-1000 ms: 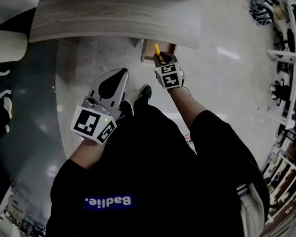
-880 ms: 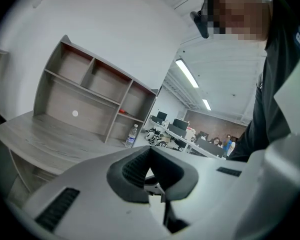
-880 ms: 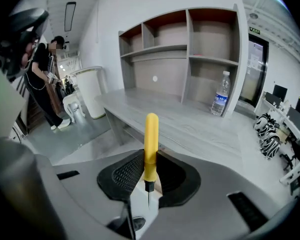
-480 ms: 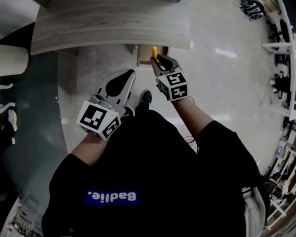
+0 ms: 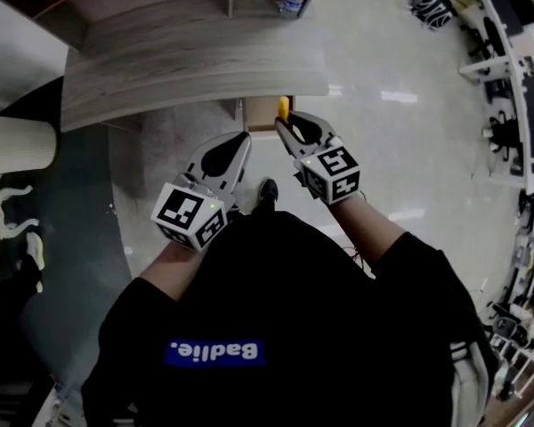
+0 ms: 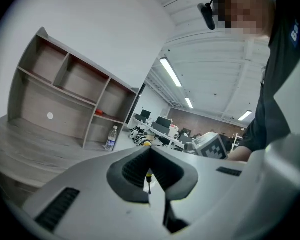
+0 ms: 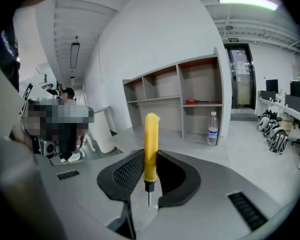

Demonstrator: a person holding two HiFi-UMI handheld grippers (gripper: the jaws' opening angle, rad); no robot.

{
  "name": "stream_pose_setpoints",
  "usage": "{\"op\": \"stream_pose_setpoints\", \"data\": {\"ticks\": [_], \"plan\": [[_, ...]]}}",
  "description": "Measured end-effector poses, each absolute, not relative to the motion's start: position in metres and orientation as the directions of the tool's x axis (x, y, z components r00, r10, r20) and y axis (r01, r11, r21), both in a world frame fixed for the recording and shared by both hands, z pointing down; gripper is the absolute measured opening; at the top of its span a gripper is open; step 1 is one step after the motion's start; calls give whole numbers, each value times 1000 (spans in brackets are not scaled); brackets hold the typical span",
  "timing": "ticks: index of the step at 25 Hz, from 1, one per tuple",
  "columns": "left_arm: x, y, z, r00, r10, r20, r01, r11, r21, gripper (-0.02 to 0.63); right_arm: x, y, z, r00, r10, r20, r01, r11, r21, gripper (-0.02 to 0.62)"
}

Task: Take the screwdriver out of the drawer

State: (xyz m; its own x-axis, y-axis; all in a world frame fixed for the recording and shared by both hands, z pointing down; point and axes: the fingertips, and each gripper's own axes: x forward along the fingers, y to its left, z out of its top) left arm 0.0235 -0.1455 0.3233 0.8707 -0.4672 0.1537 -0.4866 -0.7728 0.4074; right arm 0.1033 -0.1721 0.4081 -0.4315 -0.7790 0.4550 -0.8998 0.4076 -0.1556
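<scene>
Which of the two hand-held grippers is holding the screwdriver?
The right hand-held gripper: its jaws clamp the yellow-handled screwdriver, handle up; the left hand-held gripper is shut and empty.

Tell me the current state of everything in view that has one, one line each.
screwdriver: gripped, yellow handle pointing up
right gripper: shut on the screwdriver
left gripper: shut, empty
drawer: pulled open
water bottle: upright, cap on

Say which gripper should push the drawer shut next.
Left, probably. The left gripper is shut, empty and close beside the open drawer; the right gripper is clamped on the yellow screwdriver, so it is busy.
</scene>
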Motion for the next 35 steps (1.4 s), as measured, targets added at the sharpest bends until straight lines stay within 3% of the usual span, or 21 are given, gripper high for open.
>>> {"op": "stream_pose_setpoints", "data": {"ticks": [21,35], "plan": [[13,-130,306,883,-444,154,-468,-799,378,-3,68,-140,318,-565,-785,253,-821,506,-265,97],[6,-131,302,876,-460,142,-478,-794,375,-3,55,-139,306,-594,-772,227,-801,541,-256,97]]}}
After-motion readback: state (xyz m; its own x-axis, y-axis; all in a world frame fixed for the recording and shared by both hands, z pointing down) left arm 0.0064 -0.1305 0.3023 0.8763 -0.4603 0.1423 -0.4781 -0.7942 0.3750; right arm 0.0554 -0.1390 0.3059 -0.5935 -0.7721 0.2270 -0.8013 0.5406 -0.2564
